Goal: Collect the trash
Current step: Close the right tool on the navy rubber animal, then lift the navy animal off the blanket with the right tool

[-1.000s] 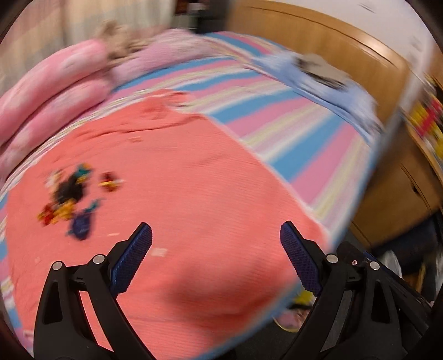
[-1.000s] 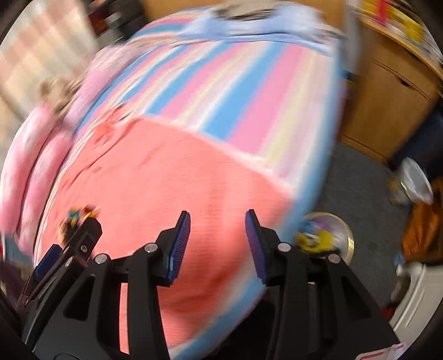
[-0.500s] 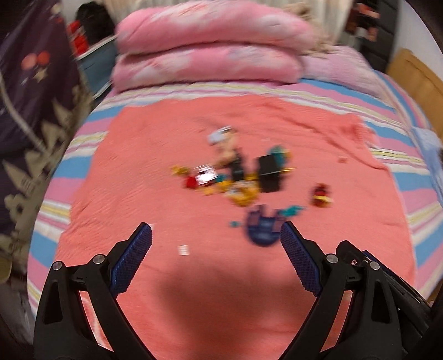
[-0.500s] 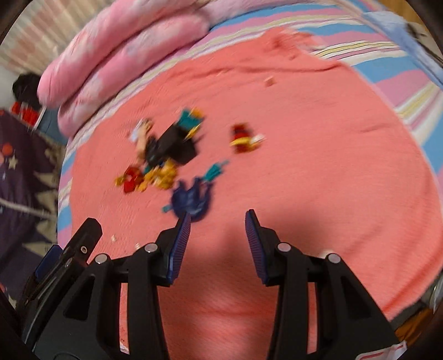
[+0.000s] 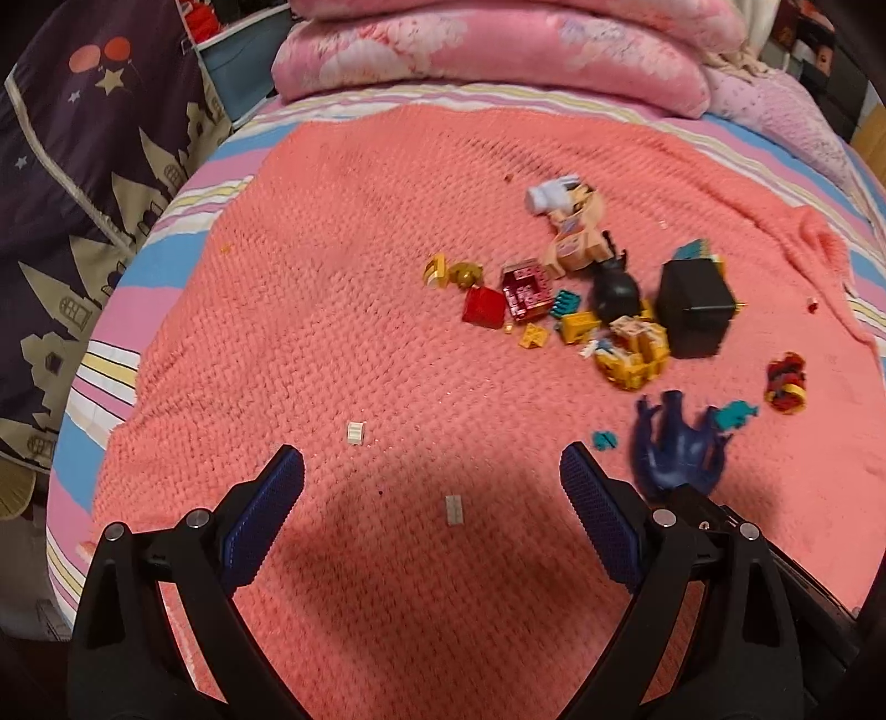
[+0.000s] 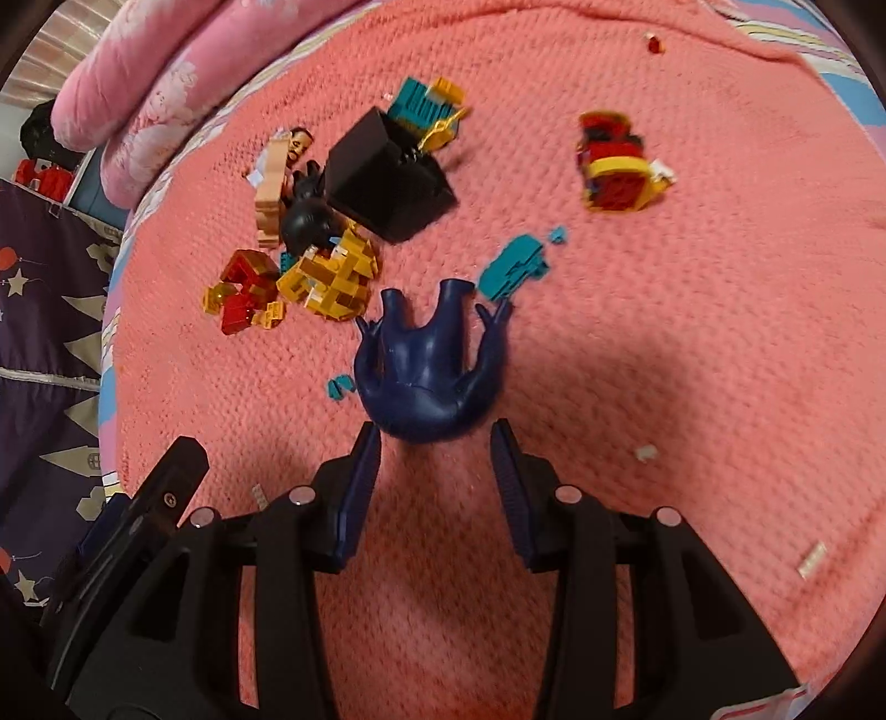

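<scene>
A scatter of small toys and brick pieces lies on a coral knitted blanket (image 5: 332,310). A dark blue toy animal (image 6: 429,363) (image 5: 678,448) lies on its side just ahead of my right gripper (image 6: 436,443), whose fingers are open and stand a little short of it. Behind it sit a black cube (image 6: 387,174) (image 5: 695,307), a yellow brick lump (image 6: 332,277) (image 5: 634,354), red pieces (image 6: 243,291) (image 5: 486,307) and a red-yellow piece (image 6: 617,166) (image 5: 786,382). My left gripper (image 5: 432,471) is open wide over bare blanket, with a small white scrap (image 5: 454,508) between its fingers.
Pink folded duvets (image 5: 498,50) are stacked at the far end of the striped bed. A dark purple cloth with stars and castles (image 5: 83,183) hangs at the left. Small white bits (image 5: 355,432) (image 6: 811,558) lie on the near blanket. Teal fragments (image 6: 512,266) sit by the blue toy.
Both views swung from the bed's right edge and floor over to the toy scatter. Both grippers have come closer to it; the right now stands just behind the blue toy.
</scene>
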`<state>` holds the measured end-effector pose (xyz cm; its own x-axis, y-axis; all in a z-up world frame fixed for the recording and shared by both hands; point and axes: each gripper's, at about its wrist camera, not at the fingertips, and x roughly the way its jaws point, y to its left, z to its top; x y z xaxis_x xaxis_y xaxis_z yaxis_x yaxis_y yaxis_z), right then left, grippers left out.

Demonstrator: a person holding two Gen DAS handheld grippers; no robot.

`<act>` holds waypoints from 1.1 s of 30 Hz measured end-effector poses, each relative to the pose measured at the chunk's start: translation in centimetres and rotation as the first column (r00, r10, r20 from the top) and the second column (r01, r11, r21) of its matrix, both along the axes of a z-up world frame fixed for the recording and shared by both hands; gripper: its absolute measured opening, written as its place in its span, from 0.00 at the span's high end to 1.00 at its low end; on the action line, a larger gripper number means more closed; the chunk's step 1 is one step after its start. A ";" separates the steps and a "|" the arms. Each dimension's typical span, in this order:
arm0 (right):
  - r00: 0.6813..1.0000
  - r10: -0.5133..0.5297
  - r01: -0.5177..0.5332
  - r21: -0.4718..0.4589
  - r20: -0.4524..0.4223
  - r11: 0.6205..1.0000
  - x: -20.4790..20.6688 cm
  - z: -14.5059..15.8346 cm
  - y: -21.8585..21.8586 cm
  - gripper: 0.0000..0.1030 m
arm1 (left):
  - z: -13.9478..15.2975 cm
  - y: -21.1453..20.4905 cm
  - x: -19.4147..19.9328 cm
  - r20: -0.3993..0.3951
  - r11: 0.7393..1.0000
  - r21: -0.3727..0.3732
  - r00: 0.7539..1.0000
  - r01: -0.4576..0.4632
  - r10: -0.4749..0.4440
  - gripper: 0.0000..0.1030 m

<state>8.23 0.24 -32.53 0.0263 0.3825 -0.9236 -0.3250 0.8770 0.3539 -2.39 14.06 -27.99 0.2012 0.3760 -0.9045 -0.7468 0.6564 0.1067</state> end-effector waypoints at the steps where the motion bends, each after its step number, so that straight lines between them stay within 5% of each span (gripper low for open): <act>1: 1.000 -0.001 0.001 0.002 -0.006 1.000 0.1 -0.3 0.2 0.61 | -0.2 0.2 0.2 -0.003 1.000 -0.002 1.000 -0.003 0.003 0.12; 13: 1.000 -0.005 0.005 0.018 -0.025 1.000 1.4 -1.0 1.8 0.54 | -0.7 2.2 1.1 0.011 0.999 -0.012 0.999 -0.031 0.032 0.12; 20: 0.999 0.042 -0.043 0.052 0.027 0.998 1.5 0.2 3.2 0.68 | -0.2 3.1 1.0 0.036 0.999 -0.022 0.998 -0.047 0.048 0.12; 33: 0.982 0.169 -0.174 0.058 0.084 0.983 -0.7 1.6 8.2 0.77 | 0.4 6.6 -2.4 0.066 0.988 -0.031 0.986 -0.153 0.155 0.11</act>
<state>7.53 8.49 -30.93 0.0260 0.4468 -0.8943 -0.4975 0.7817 0.3761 -4.74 20.64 -27.59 0.2039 0.3843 -0.9004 -0.8440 0.5350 0.0372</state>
